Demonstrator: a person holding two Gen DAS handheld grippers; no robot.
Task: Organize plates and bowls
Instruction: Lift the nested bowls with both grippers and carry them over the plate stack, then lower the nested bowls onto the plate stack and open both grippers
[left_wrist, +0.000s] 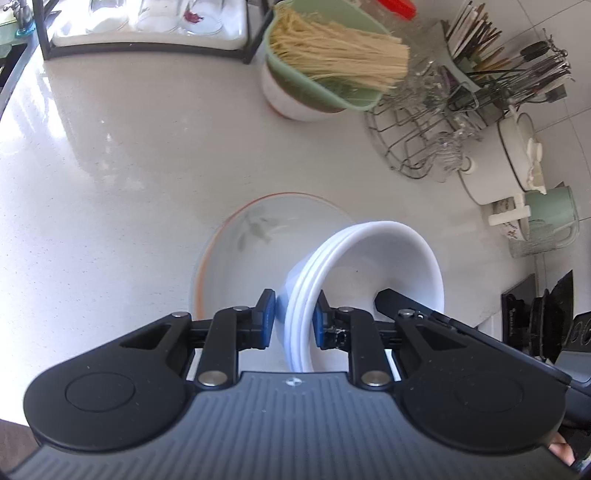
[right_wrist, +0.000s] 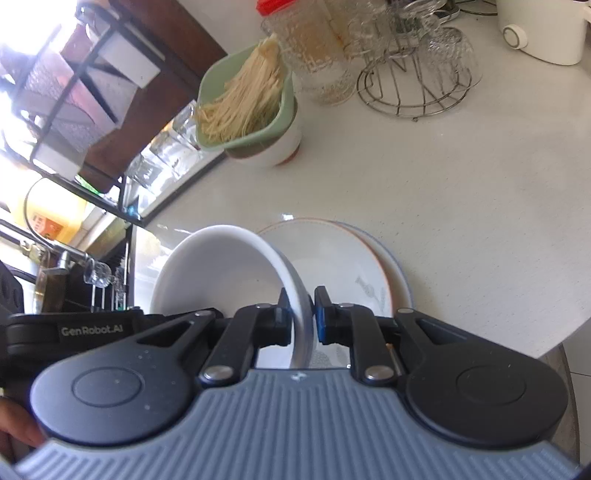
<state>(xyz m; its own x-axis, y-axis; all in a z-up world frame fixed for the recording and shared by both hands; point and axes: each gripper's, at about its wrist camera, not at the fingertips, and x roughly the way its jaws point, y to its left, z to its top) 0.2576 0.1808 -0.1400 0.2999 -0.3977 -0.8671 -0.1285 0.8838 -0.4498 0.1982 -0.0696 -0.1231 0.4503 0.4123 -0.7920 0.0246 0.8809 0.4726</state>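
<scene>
I note left hand-held gripper (left_wrist: 293, 319) pinching white bowl stack (left_wrist: 373, 266) at rim | right hand-held gripper (right_wrist: 300, 314) pinching opposite rim | stack tilted above plates (right_wrist: 343, 258) on surface (left_wrist: 110, 166)

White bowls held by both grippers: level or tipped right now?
Tipped. The white bowls stand nearly on edge, opening sideways, rims pinched by the left gripper and right gripper, above the plates.

Both wrist cams sit right behind their tool, angled steeply down at the bench (left_wrist: 110, 184), close up; both catch the stacked plates (left_wrist: 236, 236) and noodle tub (right_wrist: 245, 107).
</scene>
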